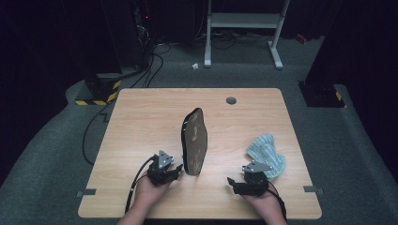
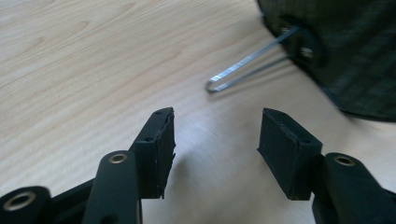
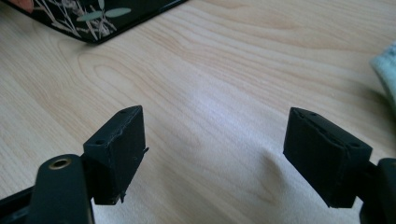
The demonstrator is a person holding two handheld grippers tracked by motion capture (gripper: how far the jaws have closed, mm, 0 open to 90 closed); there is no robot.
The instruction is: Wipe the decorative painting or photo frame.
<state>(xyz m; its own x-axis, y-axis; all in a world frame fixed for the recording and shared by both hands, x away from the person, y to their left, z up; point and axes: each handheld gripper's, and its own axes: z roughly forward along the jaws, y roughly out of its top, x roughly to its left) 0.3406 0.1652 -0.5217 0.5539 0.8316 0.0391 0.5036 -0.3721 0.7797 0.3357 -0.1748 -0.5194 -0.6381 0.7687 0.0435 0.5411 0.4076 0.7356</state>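
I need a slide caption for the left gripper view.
Open left gripper above the table, facing a dark board with a wire stand.

A: Item: lettering, labels, brands, numbers. Anything to enter?

B: Nil. No legible text on any surface.

A: Signs or markings?

B: One entry: yellow-and-black hazard stripes (image 1: 96, 96) on the base of a stand on the floor, well beyond the fingers, past the table's far left corner. They carry no words.

A: The dark panel (image 3: 88, 16) just beyond the right fingers?

B: Painted leaf-and-twig decoration, no writing.
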